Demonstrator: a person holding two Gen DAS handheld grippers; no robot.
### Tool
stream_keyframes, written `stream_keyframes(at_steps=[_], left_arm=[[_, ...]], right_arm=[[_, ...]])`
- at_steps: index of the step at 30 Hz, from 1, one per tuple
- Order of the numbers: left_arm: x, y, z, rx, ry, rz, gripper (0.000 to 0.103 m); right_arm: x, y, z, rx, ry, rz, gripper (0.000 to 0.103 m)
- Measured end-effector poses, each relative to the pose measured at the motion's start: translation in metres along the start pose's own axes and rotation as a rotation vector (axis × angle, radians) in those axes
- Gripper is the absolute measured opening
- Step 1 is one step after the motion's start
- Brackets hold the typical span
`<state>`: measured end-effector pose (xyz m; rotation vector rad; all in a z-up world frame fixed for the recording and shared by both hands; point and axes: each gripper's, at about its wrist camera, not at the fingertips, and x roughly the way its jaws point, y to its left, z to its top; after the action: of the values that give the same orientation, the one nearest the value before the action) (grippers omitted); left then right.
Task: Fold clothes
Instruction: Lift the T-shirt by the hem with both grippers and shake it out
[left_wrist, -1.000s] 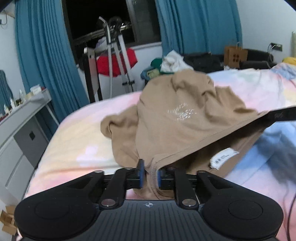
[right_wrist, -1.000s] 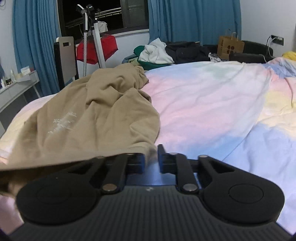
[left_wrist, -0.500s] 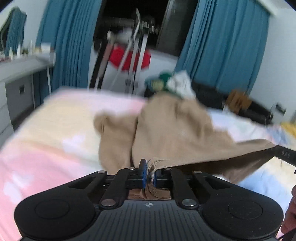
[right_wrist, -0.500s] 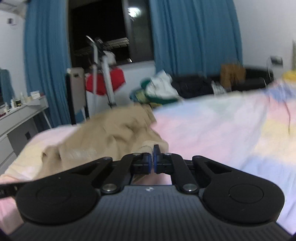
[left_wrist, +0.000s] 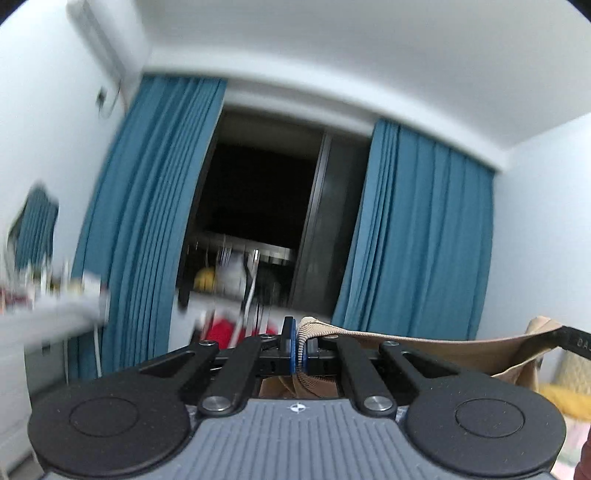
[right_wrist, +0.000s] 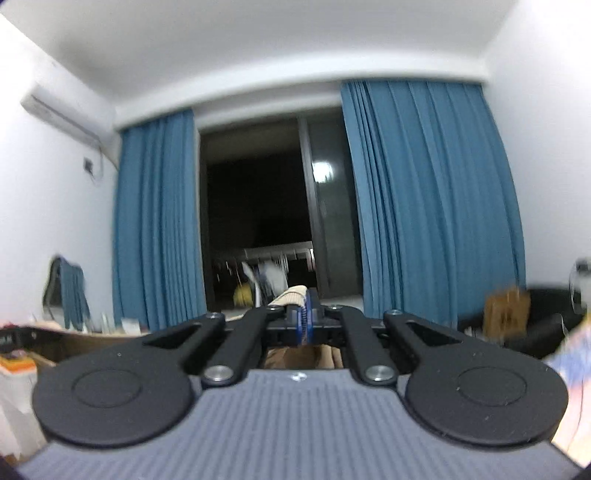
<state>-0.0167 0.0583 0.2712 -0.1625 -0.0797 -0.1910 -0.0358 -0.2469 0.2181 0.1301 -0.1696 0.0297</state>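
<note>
Tan ribbed fabric sits pinched in both tools. In the left wrist view the left hand-held gripper (left_wrist: 300, 345) is clamped on the ribbed hem of the tan garment (left_wrist: 424, 345), w/ blue pads either side of the cloth. From there the hem runs taut to the right, up off the bed, to a black finger of the other tool (left_wrist: 569, 341) at the frame's right edge. More tan cloth hangs below that line and bunches under the left tool's linkage.

Right wrist view: the right hand-held gripper (right_wrist: 303, 319) is likewise closed on the garment's ribbed edge, which pokes up just left of the blue pads; folds of cloth show beneath the linkage. At far left, a tan strip leads toward a dark tool tip (right_wrist: 14, 338).

Both cams tilt upward, so most of each frame is room, not bed. Teal curtains (left_wrist: 421, 236) hang either side of a dark sliding window (left_wrist: 258, 206); a drying rack w/ clothes (right_wrist: 266, 273) shows thru the glass, incl. something yellow. White AC unit (right_wrist: 62, 114) high on the left wall. Red item (left_wrist: 225, 330) low by the window, blurred. A brown paper bag (right_wrist: 506, 308) sits on a dark sofa (right_wrist: 543, 325) at right. Pastel bedding (right_wrist: 572, 343) is barely visible at the right edge. The cluttered surface (left_wrist: 48, 306) at left is motion-blurred; items on it can't be made out.
</note>
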Motion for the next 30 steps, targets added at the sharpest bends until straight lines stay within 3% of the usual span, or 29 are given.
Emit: stream_keyframes(at_steps=[2, 5, 13, 18, 24, 30], left_arm=[[-0.016, -0.013, 0.04, 0.036, -0.056, -0.015, 0.004], [-0.039, -0.03, 0.095, 0.084, -0.129, -0.042, 0.004], [-0.061, -0.06, 0.148, 0.139, -0.133, -0.088, 0.005], [-0.018, -0.055, 0.113, 0.089, -0.023, -0.045, 0.005], [0.078, -0.044, 0.036, 0.131, 0.093, 0.04, 0.005], [0.222, -0.016, -0.069, 0.146, 0.22, 0.099, 0.005]], right_arm=[[-0.01, 0.005, 0.042, -0.014, -0.058, 0.019, 0.005], [-0.017, 0.004, 0.062, -0.028, -0.072, 0.017, 0.005], [-0.033, 0.001, 0.114, -0.066, -0.108, 0.011, 0.005], [-0.039, 0.0, 0.142, -0.087, -0.123, 0.007, 0.005], [0.065, -0.009, 0.054, -0.066, 0.062, -0.015, 0.006], [0.177, -0.022, -0.041, -0.029, 0.246, -0.037, 0.006]])
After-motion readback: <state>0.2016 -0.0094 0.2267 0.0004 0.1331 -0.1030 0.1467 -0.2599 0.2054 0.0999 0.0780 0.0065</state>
